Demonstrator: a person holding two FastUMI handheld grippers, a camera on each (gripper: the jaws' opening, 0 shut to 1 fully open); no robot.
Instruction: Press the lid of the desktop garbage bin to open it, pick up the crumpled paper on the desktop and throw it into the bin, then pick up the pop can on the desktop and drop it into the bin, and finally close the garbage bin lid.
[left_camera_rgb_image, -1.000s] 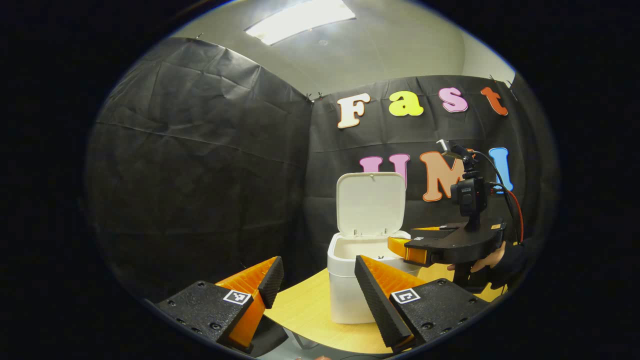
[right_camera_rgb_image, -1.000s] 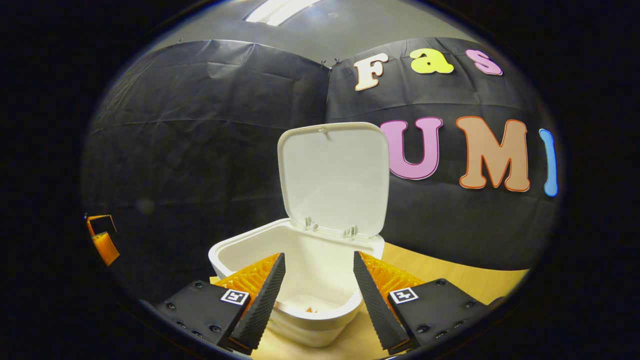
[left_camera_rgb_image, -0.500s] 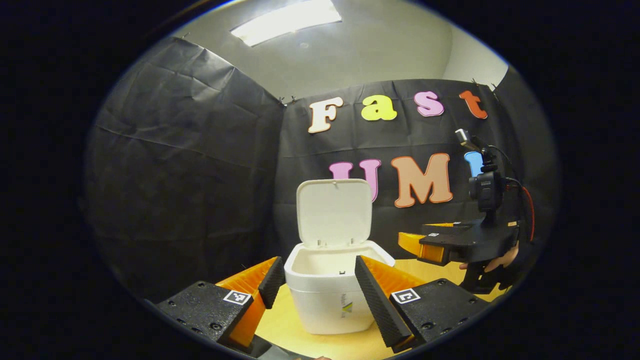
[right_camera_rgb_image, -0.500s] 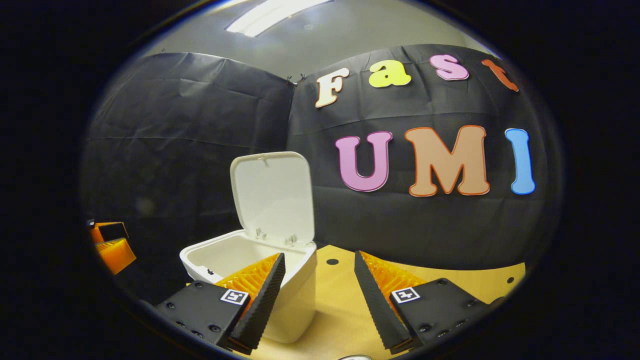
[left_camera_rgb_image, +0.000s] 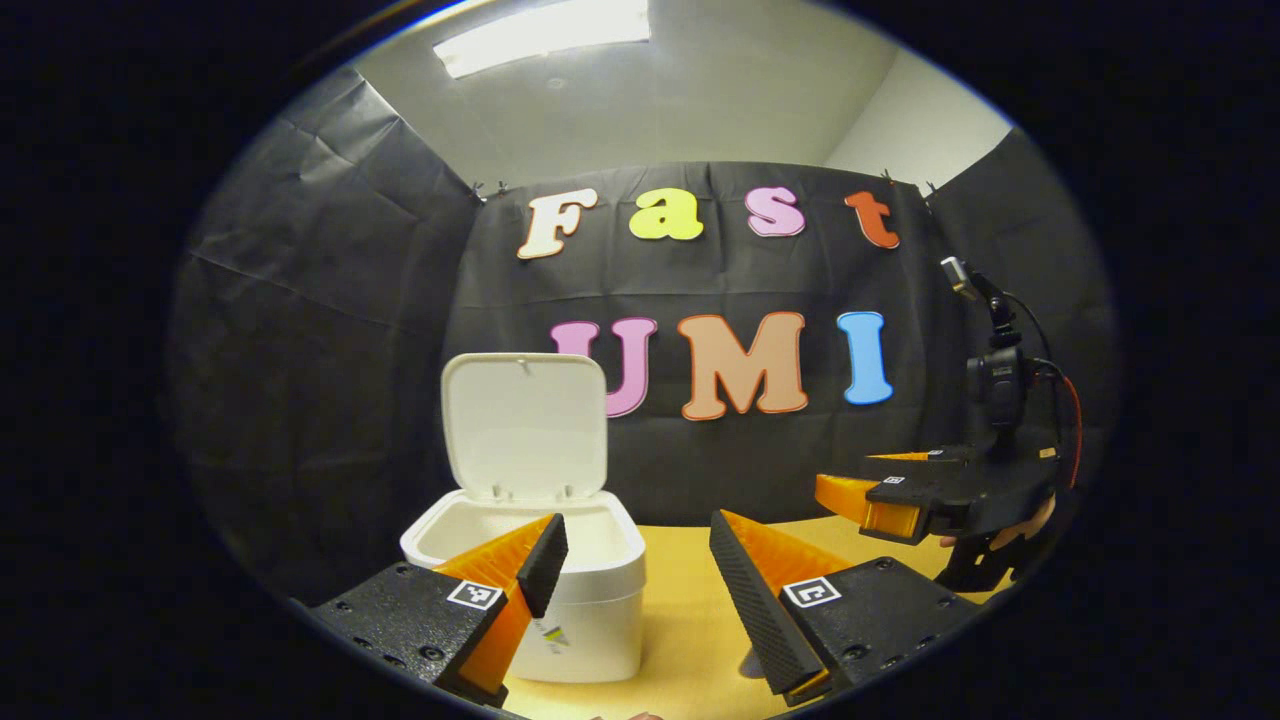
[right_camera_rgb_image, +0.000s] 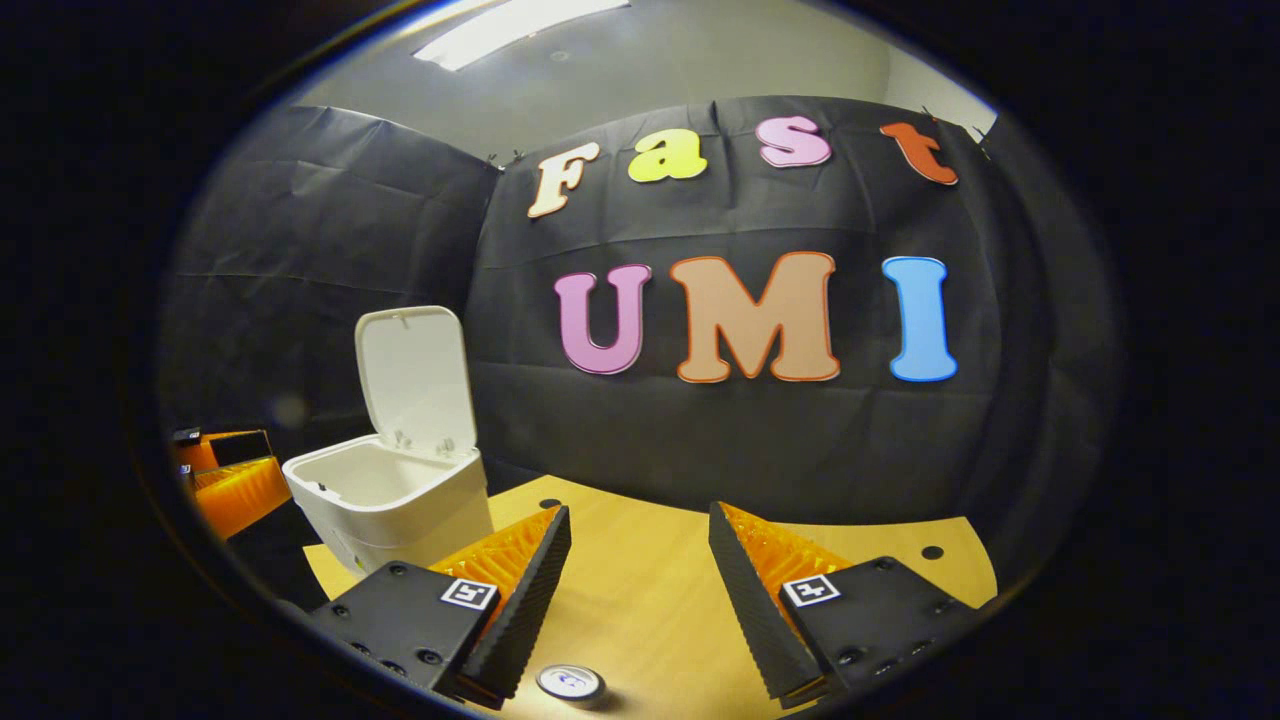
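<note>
White plastic desktop bin (right_camera_rgb_image: 385, 495), lid up, is seen far left; upright silver pop can (right_camera_rgb_image: 569, 683) stands just below empty, wide-open right gripper (right_camera_rgb_image: 635, 590), nearer than empty, open left gripper (left_camera_rgb_image: 635, 590).

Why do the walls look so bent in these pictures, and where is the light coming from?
In both views the fisheye lens bows the booth's cloth wall and the table edge. In the left gripper view a ceiling light glares brightly near the top; in the right gripper view it shows as a pale streak. The open garbage bin stays sharp in both.
</note>
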